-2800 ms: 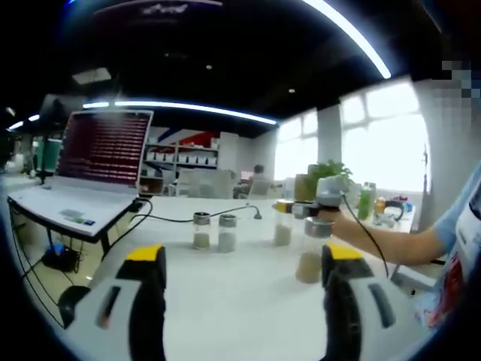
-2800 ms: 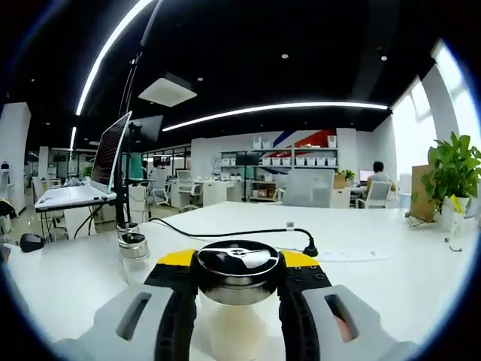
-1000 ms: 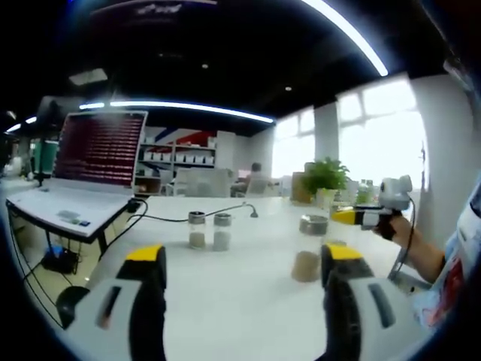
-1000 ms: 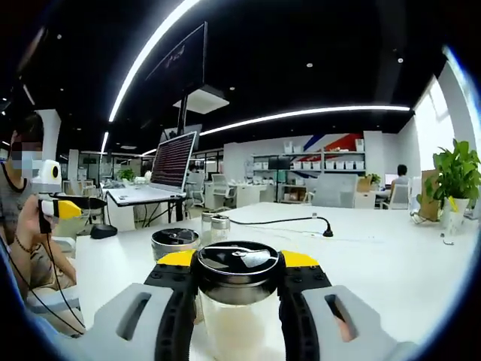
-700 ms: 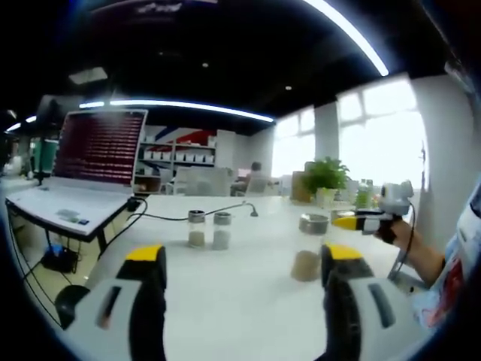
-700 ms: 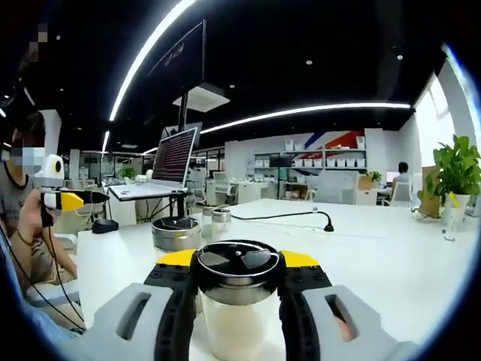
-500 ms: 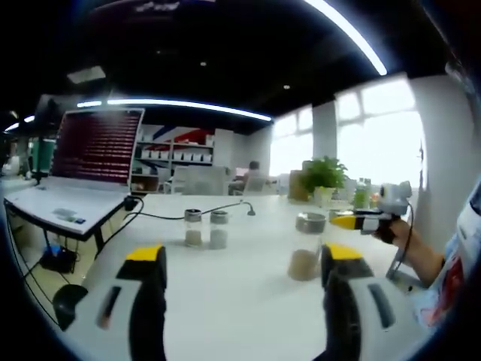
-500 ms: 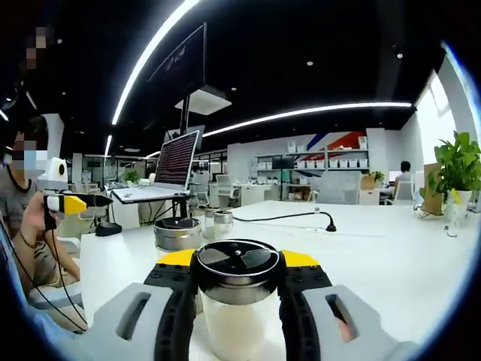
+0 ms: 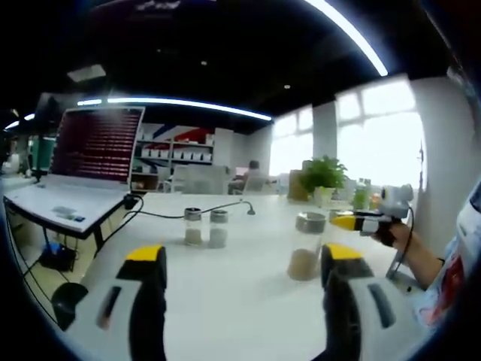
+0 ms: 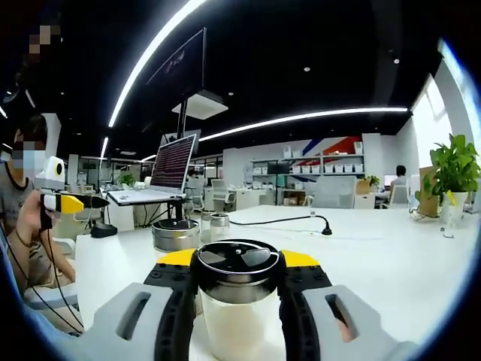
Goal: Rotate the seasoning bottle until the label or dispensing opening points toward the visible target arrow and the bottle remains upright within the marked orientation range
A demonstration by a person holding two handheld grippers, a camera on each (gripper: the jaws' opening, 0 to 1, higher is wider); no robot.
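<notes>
Seasoning bottle (image 10: 237,301) upright — clamped between right gripper (image 10: 237,282) jaws.

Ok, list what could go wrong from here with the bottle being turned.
1. The right hand-held gripper is shut on the seasoning bottle just under its cap; a tilted wrist could tip it off upright.
2. Another jar stands close behind on the left, so a wide swing might knock it.
3. No target arrow can be made out on the table, so the turn may overshoot.
</notes>
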